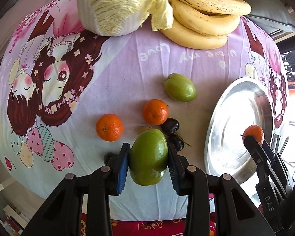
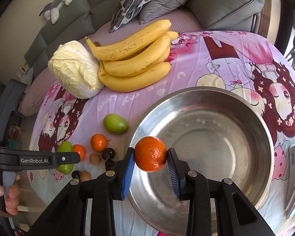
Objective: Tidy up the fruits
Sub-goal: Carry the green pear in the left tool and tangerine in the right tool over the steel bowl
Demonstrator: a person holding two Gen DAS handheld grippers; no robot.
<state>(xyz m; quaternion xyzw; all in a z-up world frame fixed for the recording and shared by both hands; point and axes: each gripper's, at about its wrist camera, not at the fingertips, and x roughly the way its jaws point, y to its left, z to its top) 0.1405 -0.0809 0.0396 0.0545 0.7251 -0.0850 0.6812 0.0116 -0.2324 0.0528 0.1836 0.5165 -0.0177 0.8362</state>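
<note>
The left gripper [image 1: 148, 155] pinches a green fruit [image 1: 148, 157] between its pads, held above the cloth [image 1: 127, 59]; the right gripper [image 2: 150, 155] pinches an orange [image 2: 150, 154] just over the near-left rim of the steel bowl [image 2: 261, 129], which is empty. In the right wrist view the bowl fills the 3 o'clock side, with the loose fruit at about 9 o'clock: a second green fruit [image 2: 115, 123], two more oranges [image 2: 98, 142], dark cherries [image 2: 108, 153] and small brown fruits [image 2: 94, 158]. Bananas [image 2: 135, 59] and a cabbage [image 2: 74, 68] lie at 11 o'clock. The main risk, as I judge it, is the orange: it is round and gripped only at its sides, and it hangs over the rim rather than the middle, so an early release could let it strike the rim and roll off across the cloth. Dropped from height, it may bounce in the hard bowl. The green fruit is larger and smooth, so it could slip from the pads while carried, landing on the cherries below. Both grippers heading for one bowl could also knock together.
</note>
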